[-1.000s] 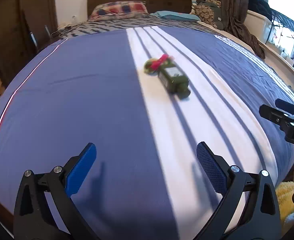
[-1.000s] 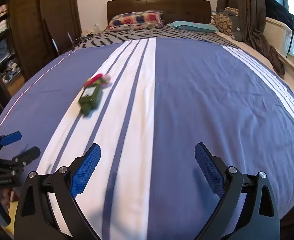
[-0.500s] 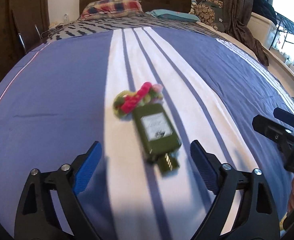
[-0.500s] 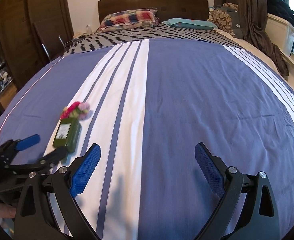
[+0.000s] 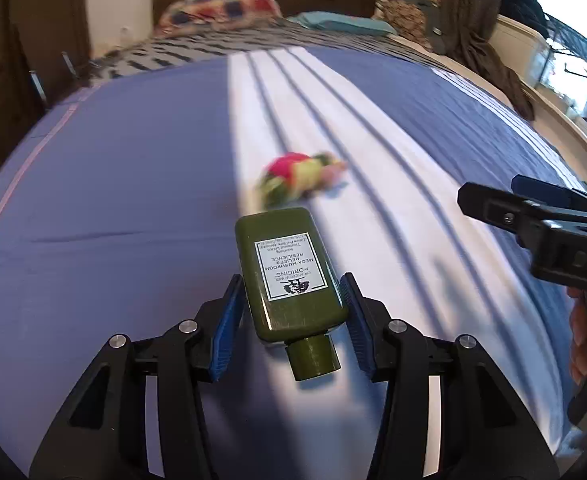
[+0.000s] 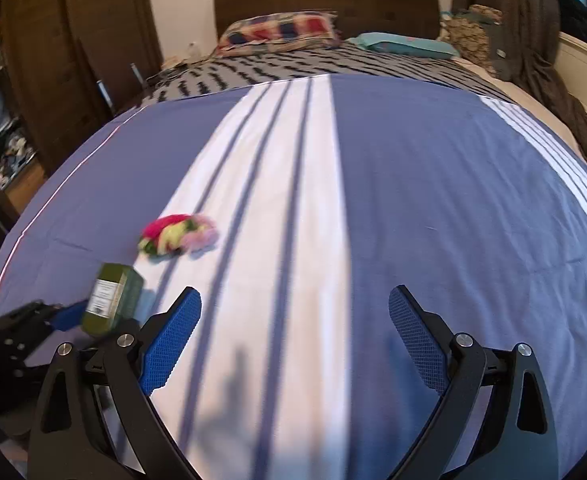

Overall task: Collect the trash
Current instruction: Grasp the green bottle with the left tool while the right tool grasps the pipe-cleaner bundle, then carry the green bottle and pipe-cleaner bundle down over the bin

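Closing around the green bottle [image 5: 291,276], the left gripper [image 5: 291,316] had been brought up from well short of it; blue pads flanked its lower body, contact uncertain. In the right wrist view, the right gripper [image 6: 293,340] was held spread, empty, over open bedspread [image 6: 433,200].

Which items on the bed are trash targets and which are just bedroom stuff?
Job items:
- flat olive-green plastic bottle with white label, between the closing pads of the left tool
- crumpled pink, red and yellow-green wad, loose on the white stripe

Lying about:
- blue and white striped bedspread
- red and blue plaid pillow
- teal pillow
- brown throw
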The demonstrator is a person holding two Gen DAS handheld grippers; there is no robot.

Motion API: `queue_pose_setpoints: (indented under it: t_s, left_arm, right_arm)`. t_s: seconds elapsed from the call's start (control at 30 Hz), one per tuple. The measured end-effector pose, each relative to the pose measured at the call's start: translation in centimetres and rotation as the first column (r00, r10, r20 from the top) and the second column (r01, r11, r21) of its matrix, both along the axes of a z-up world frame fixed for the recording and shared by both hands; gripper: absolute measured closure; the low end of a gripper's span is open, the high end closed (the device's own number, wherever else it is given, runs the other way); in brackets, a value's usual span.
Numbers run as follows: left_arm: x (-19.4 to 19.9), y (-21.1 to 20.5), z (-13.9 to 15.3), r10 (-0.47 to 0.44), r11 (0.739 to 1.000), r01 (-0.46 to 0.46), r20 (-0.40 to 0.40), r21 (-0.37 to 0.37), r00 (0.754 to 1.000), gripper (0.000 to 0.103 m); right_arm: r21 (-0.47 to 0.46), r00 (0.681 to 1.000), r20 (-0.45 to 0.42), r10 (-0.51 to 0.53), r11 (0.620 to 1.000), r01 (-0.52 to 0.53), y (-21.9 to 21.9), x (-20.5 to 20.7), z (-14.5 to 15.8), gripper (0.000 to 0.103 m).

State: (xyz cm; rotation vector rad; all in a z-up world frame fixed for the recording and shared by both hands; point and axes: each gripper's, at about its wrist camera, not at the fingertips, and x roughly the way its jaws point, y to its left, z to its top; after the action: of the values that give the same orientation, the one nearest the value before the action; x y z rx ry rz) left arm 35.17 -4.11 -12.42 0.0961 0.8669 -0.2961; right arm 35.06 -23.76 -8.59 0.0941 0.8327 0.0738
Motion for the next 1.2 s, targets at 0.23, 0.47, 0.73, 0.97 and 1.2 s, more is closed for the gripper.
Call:
queue_pose_setpoints:
  t_s: [0.23, 0.47, 0.73, 0.97, 1.2]
  left_arm:
    - [1.0, 4.2, 0.6, 0.058, 0.998, -0.059, 0.017, 0.019, 0.998, 0.057]
    - [2.3, 6.2, 0.1, 0.07, 0.997, -0.07, 0.013, 0.012, 0.997, 0.057]
    - [3.4, 6.7, -0.6, 0.072, 0.997, -0.072, 0.005, -0.006, 0.997, 0.057]
    - [2.1, 5.9, -0.2, 0.066, 0.998, -0.066, 0.012, -0.008, 0.998, 0.057]
    - [-1.5, 4.6, 1.8, 0.041, 0.999, -0.04, 0.036, -0.037, 0.999, 0.057]
  right_arm:
    - [-0.017, 0.997, -0.023, 0.079, 0.997, -0.079, 5.4, 3.9, -1.2, 0.008]
    - [-0.025, 0.992, -0.057, 0.116, 0.993, -0.117, 9.1, 7.3, -2.9, 0.008]
    - [-0.028, 0.989, -0.069, 0.129, 0.991, -0.132, 9.7, 8.8, -4.0, 0.026]
    - [-0.038, 0.991, -0.051, 0.126, 0.991, -0.128, 9.5, 7.0, -3.3, 0.031]
    - [-0.093, 0.996, -0.002, 0.092, 0.991, -0.092, 7.1, 1.4, -0.5, 0.031]
